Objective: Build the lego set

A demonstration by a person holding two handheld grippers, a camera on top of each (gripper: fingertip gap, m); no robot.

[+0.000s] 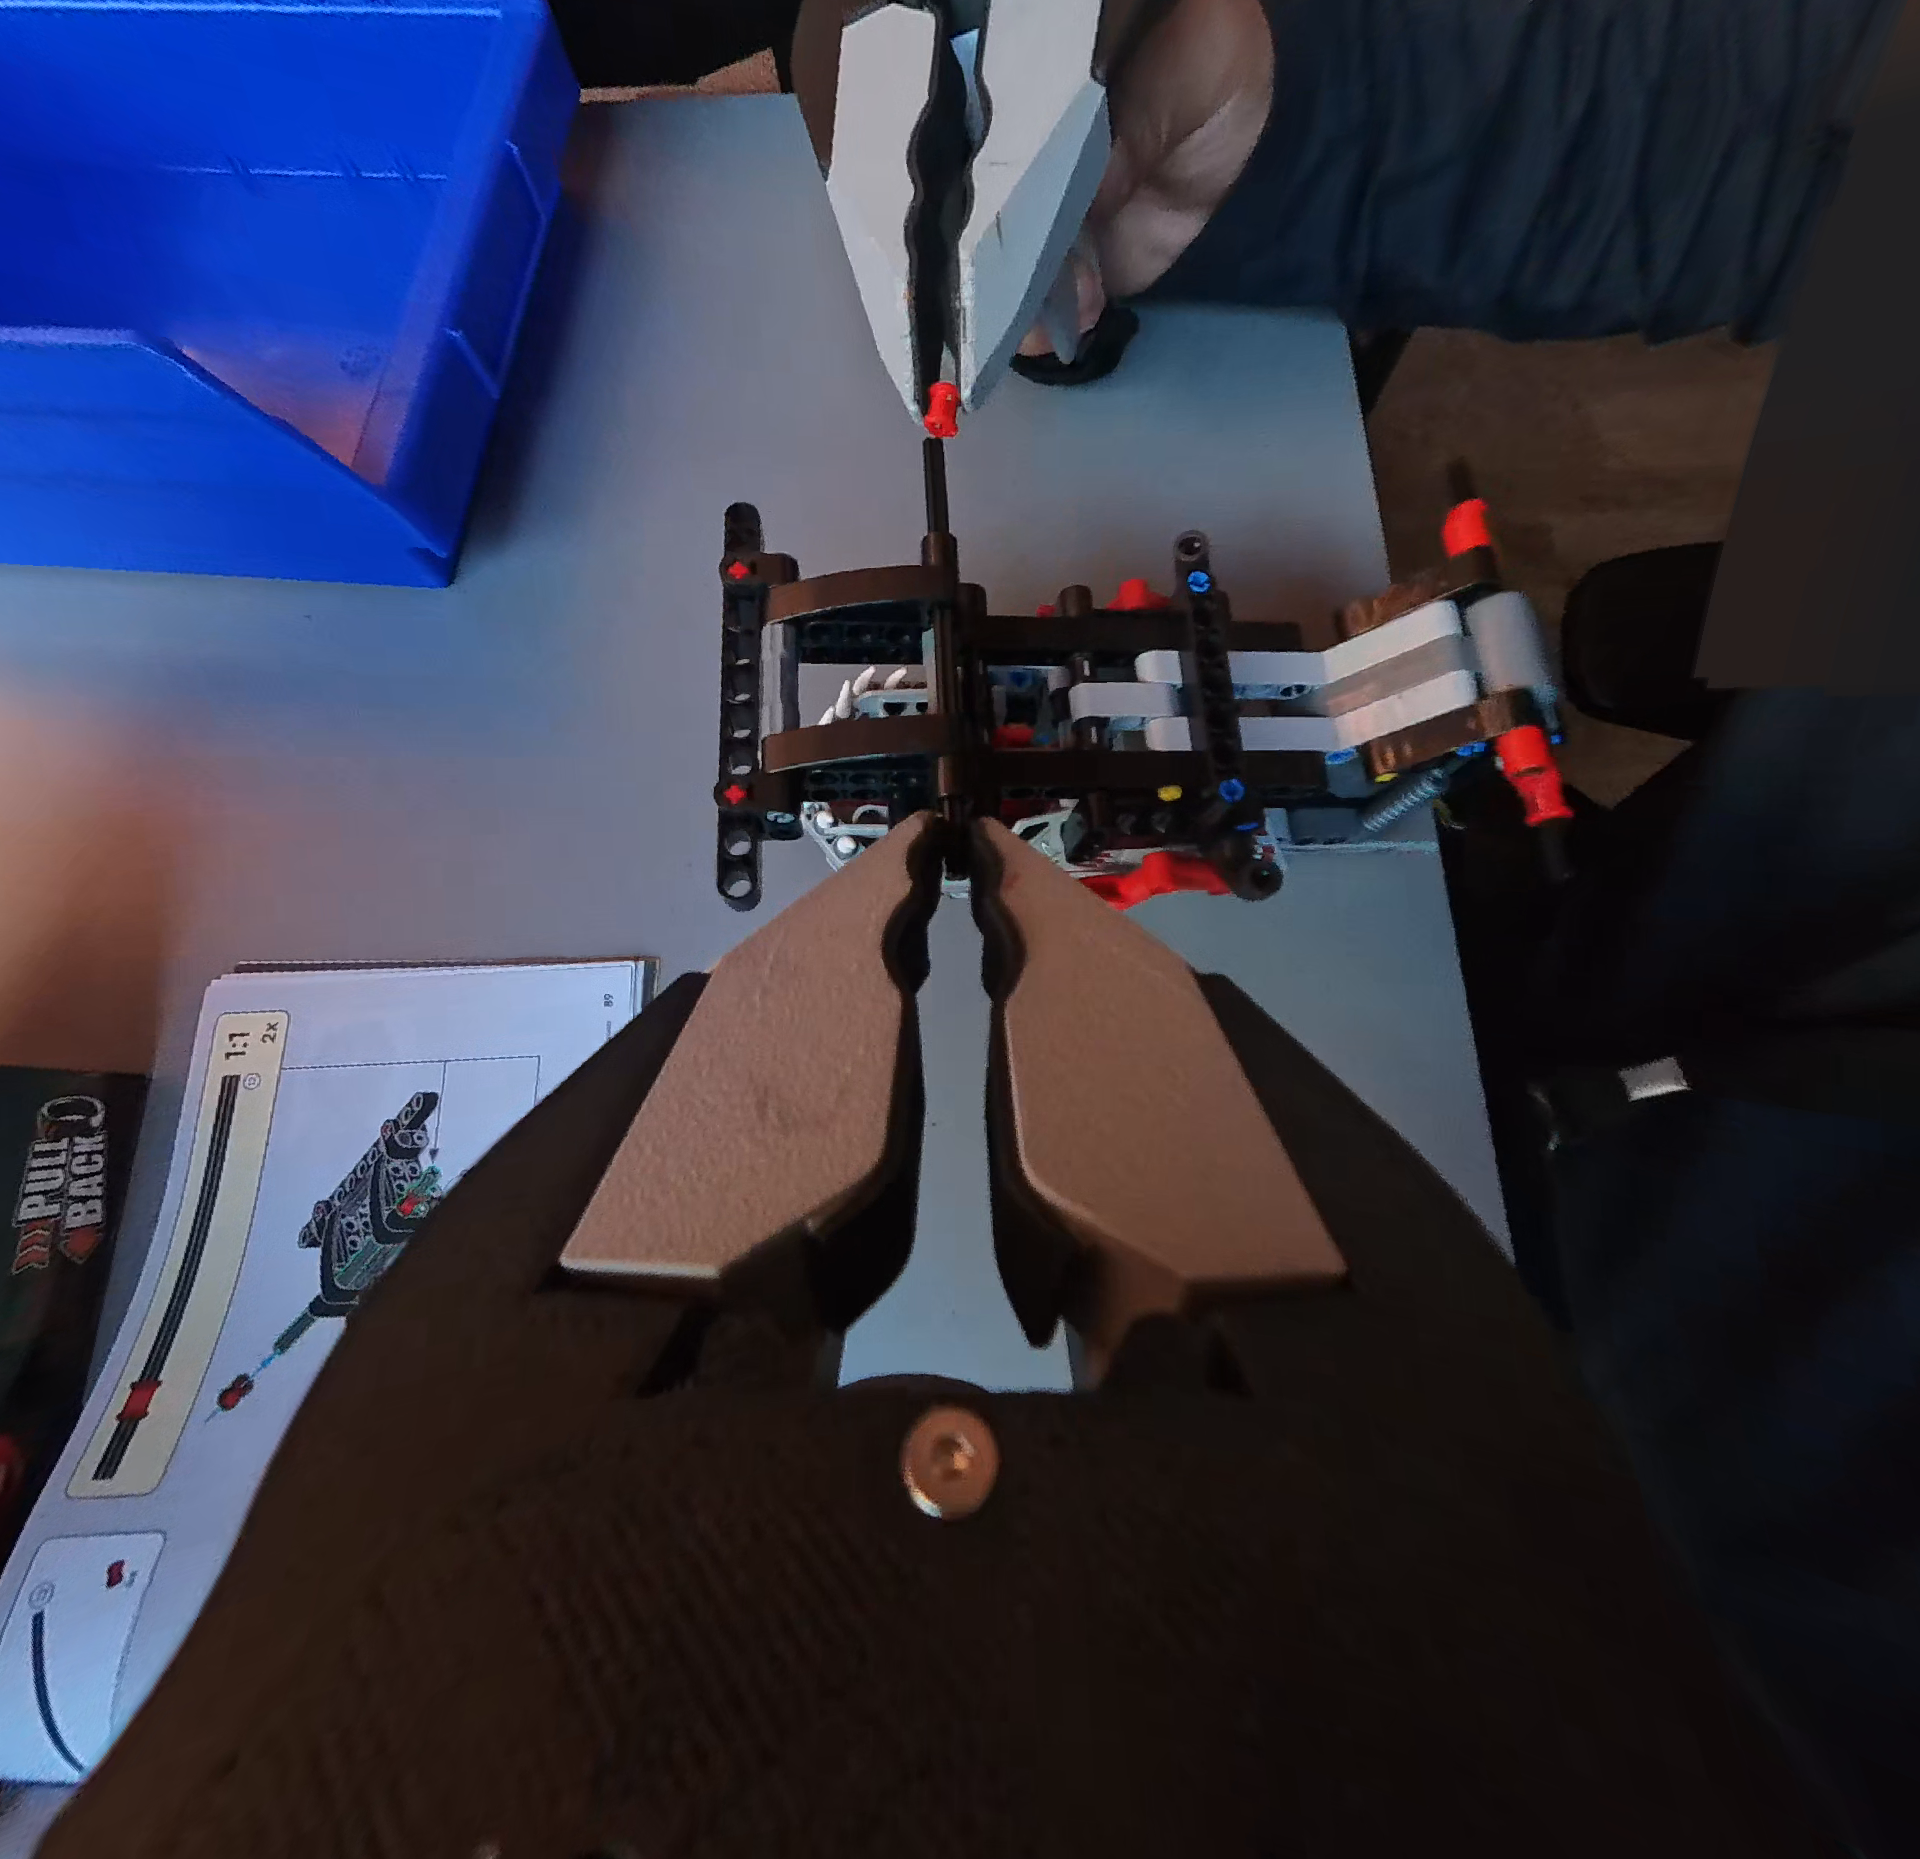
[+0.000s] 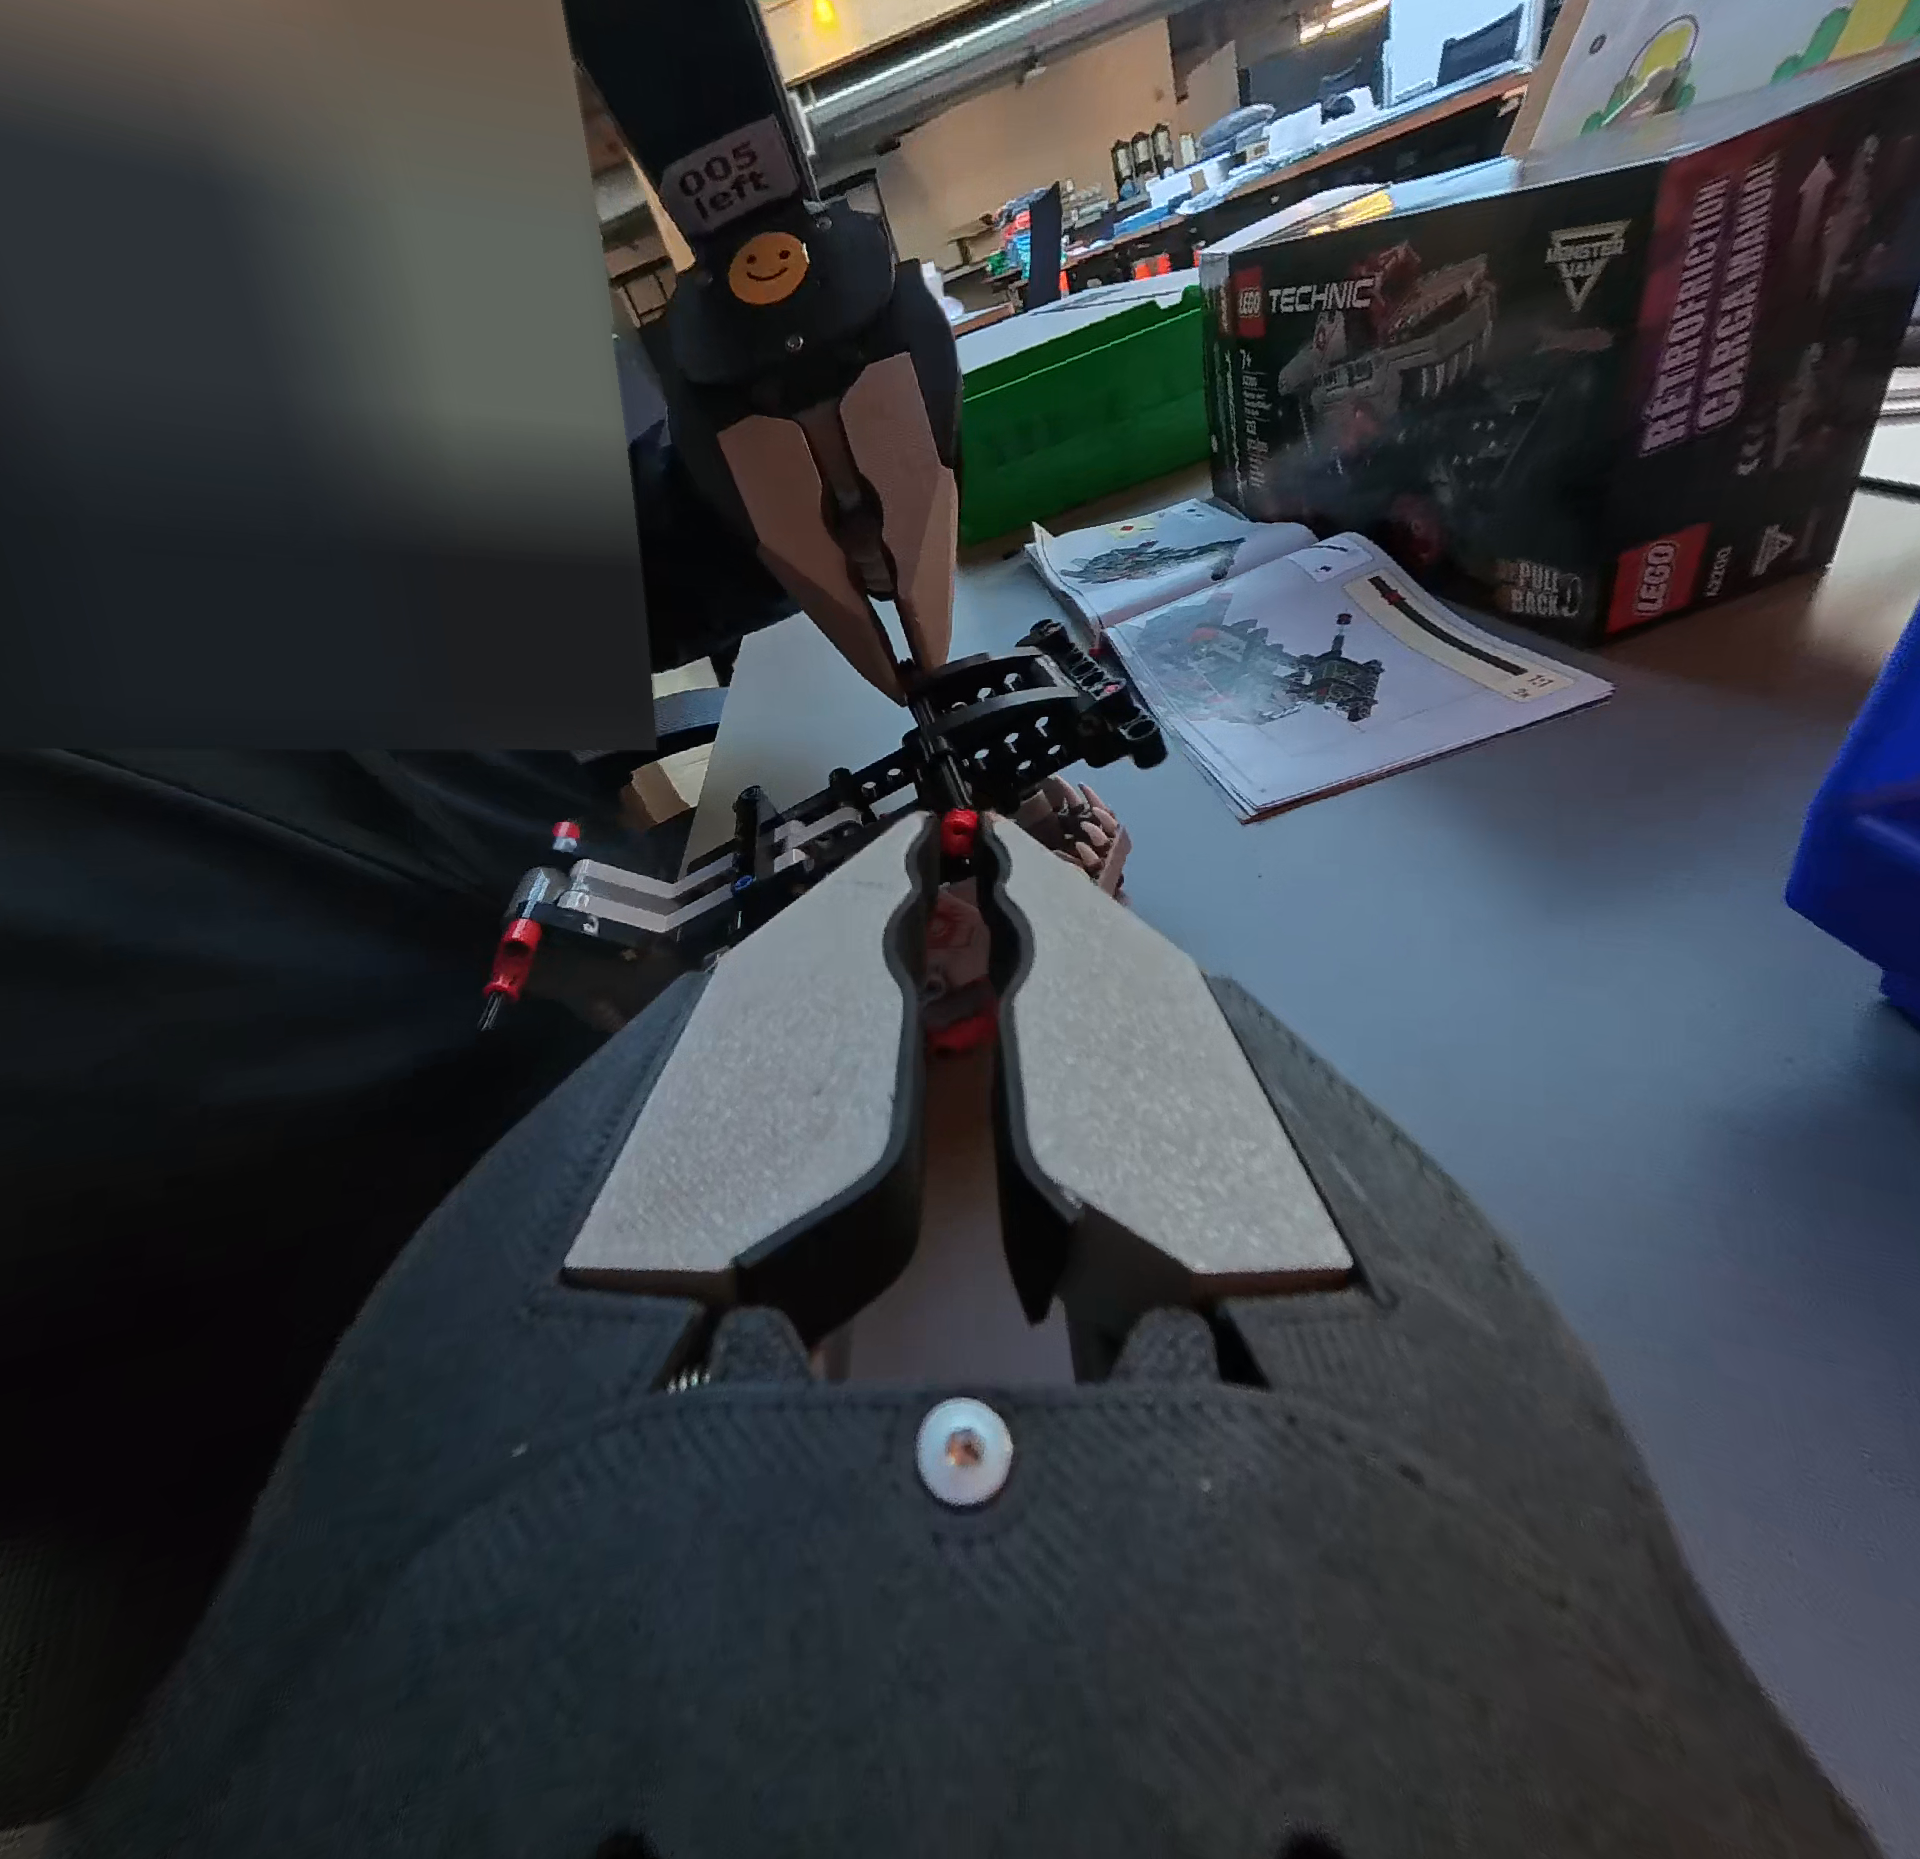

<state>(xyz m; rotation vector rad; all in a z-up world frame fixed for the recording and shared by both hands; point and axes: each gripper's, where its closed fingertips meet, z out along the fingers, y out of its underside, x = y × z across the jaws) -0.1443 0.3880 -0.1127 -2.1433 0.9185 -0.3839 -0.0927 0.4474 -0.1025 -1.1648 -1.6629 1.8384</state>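
The half-built model (image 1: 1039,708) sits near the table (image 1: 520,718) edge, with a long black rod (image 1: 935,490) run crosswise through it. The left tongs (image 1: 951,853) are clenched on the rod's near end, and the right tongs (image 1: 940,407) are clenched on a small red bush (image 1: 941,409) at its far tip. If the bush goes on crooked it could jam or pop free — and pushing harder could slide the rod back out or nudge the model, whose rear already overhangs the table, toward the floor.

Black-and-grey lego vehicle (image 1: 1091,713) lies at the table's edge (red bush (image 1: 941,409) tipping its long black axle (image 1: 935,490))
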